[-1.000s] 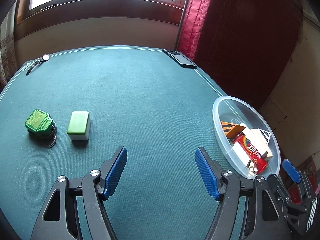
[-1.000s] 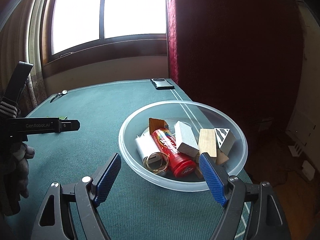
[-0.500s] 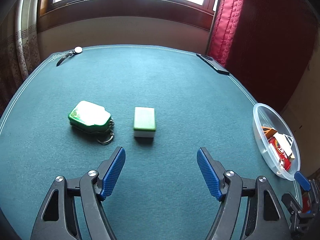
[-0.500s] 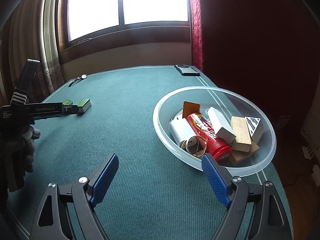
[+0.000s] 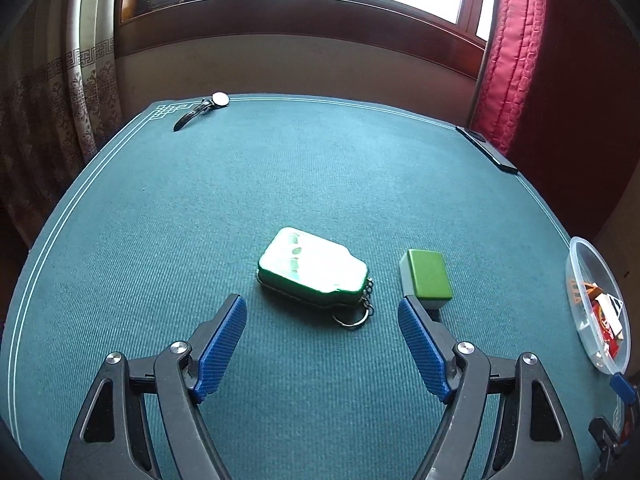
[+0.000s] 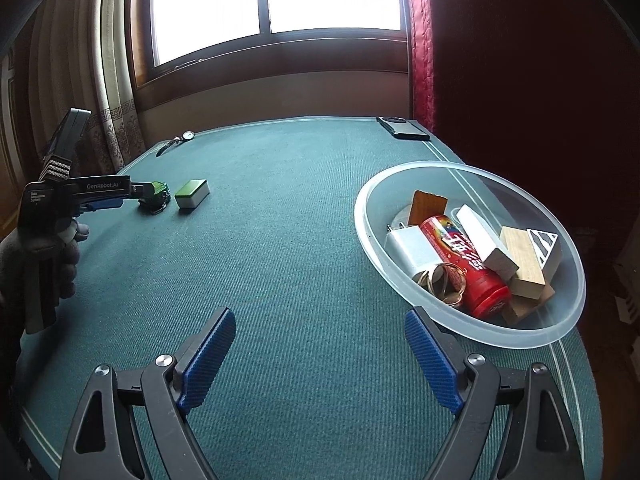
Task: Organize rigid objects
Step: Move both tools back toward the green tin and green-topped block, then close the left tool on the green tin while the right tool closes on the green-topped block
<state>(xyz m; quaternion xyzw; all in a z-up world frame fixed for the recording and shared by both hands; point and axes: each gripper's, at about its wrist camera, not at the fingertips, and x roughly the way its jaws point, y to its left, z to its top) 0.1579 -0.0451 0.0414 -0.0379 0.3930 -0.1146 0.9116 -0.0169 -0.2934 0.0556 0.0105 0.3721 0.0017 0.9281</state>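
Since a moment ago my left tongs have slid across the green table until the shiny green tin case with the key ring sits right in front of them, and they have just been opening, with nothing between them. Its long side slants from far-left to near-right, and the small green-topped block is just beside my right-hand pad. My right tongs are wide and empty too, near the clear plastic bowl, so the left is much closer.

A wristwatch and a dark phone lie at the table's far corners.
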